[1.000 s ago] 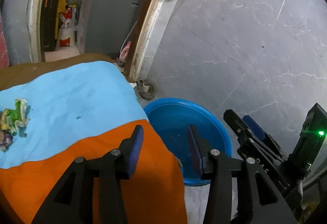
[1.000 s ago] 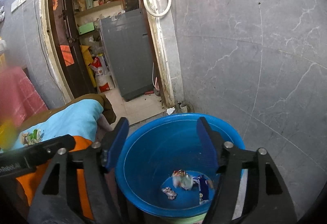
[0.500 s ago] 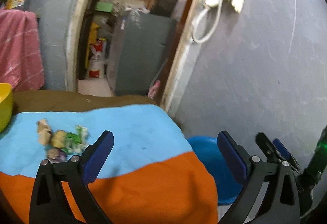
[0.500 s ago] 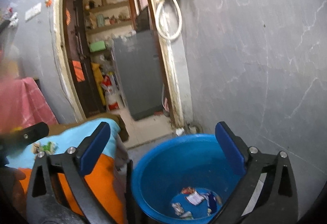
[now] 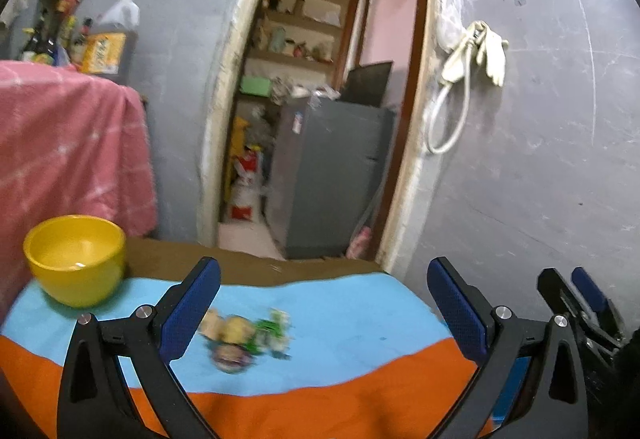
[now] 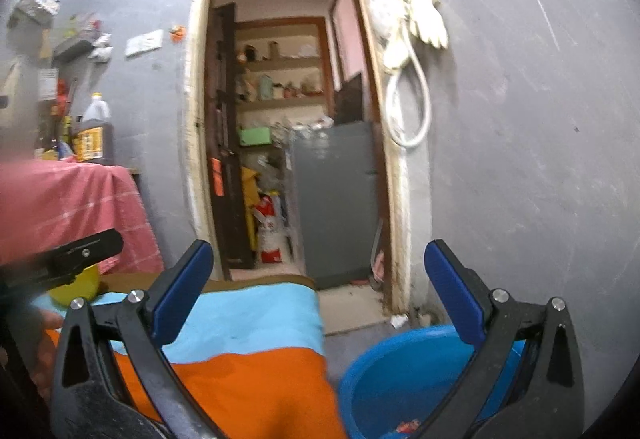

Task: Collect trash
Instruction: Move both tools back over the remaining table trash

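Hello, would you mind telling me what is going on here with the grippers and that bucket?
A person is collecting trash with two handheld grippers. Both the left gripper and the right gripper have just been opening and now stand wide with nothing between their jaws. Some scraps already lie in the blue bucket. A small pile of wrappers waits on the blue and orange cloth, near a yellow bowl.

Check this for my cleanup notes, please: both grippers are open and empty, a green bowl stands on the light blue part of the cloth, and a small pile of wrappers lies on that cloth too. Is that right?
Not quite: the bowl is yellow, not green, as the left wrist view shows. The rest holds: the left gripper and right gripper are open and empty, and the wrappers lie on the light blue part of the cloth.
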A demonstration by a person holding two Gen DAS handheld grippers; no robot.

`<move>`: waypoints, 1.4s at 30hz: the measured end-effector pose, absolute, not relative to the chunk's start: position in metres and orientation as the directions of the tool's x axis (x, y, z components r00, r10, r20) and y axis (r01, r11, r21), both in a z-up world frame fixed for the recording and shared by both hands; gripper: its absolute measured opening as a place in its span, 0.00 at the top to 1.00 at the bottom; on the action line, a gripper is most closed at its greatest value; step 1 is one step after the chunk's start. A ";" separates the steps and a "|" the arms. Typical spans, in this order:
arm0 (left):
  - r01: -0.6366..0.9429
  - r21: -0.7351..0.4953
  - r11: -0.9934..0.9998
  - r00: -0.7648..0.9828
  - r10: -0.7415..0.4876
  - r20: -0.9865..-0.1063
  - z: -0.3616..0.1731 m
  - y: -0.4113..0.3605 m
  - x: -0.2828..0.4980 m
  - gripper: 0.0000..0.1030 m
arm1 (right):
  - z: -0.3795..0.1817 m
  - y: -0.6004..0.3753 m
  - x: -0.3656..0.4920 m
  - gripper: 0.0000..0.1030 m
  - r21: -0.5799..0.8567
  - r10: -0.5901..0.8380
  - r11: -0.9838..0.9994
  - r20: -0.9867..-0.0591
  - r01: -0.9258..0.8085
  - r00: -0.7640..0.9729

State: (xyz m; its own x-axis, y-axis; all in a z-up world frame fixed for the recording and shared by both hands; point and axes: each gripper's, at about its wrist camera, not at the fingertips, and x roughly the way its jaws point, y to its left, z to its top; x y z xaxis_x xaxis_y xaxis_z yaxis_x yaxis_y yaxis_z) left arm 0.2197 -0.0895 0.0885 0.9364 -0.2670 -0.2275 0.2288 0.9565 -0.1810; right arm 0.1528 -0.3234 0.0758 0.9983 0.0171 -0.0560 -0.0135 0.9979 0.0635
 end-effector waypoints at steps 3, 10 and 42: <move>0.197 -0.163 0.967 0.951 -0.229 -0.206 0.088 -0.072 0.213 0.02 | 0.076 -0.311 0.149 0.00 0.041 0.041 0.998 -0.029 -0.040 0.999; 0.123 -0.129 0.984 0.969 -0.147 -0.196 0.081 -0.030 0.208 0.02 | 0.074 -0.285 0.149 0.00 0.023 0.095 0.995 -0.015 -0.094 0.995; 0.080 -0.053 0.995 0.889 -0.095 -0.449 0.035 0.015 0.263 0.02 | 0.048 -0.215 0.221 0.00 -0.048 0.187 0.976 -0.332 -0.215 0.925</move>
State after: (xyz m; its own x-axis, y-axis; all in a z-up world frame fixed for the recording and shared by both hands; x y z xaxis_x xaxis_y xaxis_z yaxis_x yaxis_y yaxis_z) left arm 0.2626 0.0147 0.0349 0.8887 -0.0950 -0.4485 0.0797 0.9954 -0.0528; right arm 0.2207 -0.2147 0.0483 0.9245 0.1869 -0.3322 -0.2146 0.9755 -0.0485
